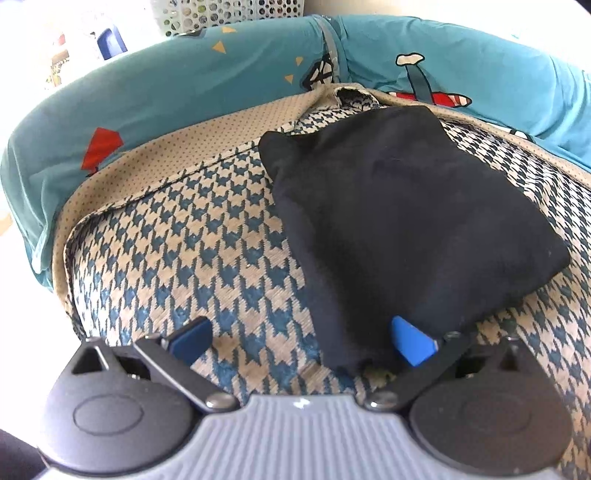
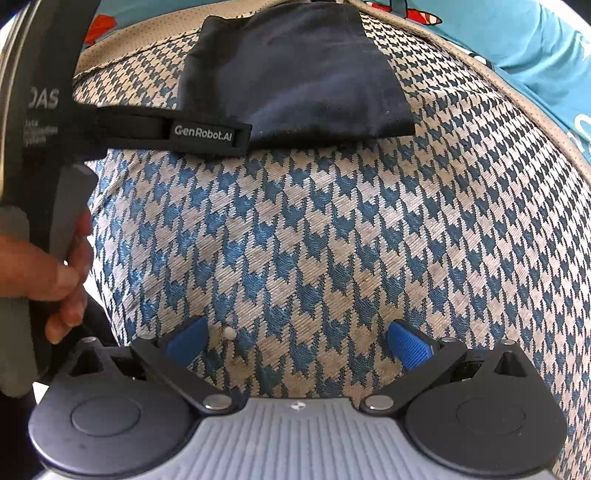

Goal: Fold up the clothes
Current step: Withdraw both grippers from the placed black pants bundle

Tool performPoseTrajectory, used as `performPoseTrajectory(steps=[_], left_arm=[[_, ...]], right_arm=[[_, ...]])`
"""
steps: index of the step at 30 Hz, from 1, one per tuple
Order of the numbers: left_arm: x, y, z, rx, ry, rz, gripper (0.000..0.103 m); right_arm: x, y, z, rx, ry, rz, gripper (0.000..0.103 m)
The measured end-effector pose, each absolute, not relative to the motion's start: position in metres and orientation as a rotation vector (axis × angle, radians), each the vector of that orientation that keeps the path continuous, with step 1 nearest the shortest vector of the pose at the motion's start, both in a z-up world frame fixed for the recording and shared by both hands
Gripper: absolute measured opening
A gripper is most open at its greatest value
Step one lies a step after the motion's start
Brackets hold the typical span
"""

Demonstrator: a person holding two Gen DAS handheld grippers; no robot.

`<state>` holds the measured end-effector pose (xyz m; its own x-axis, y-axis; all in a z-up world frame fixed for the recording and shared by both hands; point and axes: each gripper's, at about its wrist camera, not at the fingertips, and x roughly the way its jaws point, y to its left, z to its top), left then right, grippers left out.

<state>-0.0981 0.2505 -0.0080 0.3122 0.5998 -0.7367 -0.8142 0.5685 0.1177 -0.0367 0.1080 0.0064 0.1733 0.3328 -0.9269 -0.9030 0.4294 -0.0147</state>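
Observation:
A folded black garment [image 1: 406,206] lies on the blue-and-beige houndstooth mat [image 1: 207,251]. My left gripper [image 1: 301,341] is open, its near corner of the garment lying between the blue fingers [image 1: 410,341], touching or just above the right one. In the right wrist view the same black garment [image 2: 295,74] lies far ahead on the mat [image 2: 314,240]. My right gripper [image 2: 297,343] is open and empty over bare mat. The left gripper's body and strap [image 2: 173,131] with the hand holding it show at the left of that view.
A teal cartoon-print sheet [image 1: 177,81] borders the mat at the back and right [image 2: 528,40]. A beige dotted edging [image 1: 140,158] runs around the mat. A white perforated basket [image 1: 229,13] stands behind the bed.

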Motion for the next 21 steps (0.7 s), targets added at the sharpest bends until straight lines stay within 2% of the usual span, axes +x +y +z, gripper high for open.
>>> performPoseTrajectory(steps=[21], left_arm=[[-0.103,0.25,-0.008,-0.341,0.812,0.959,0.103]], right_arm=[[0.003,0.104,0.025,-0.558,1.028,0.829,0.103]])
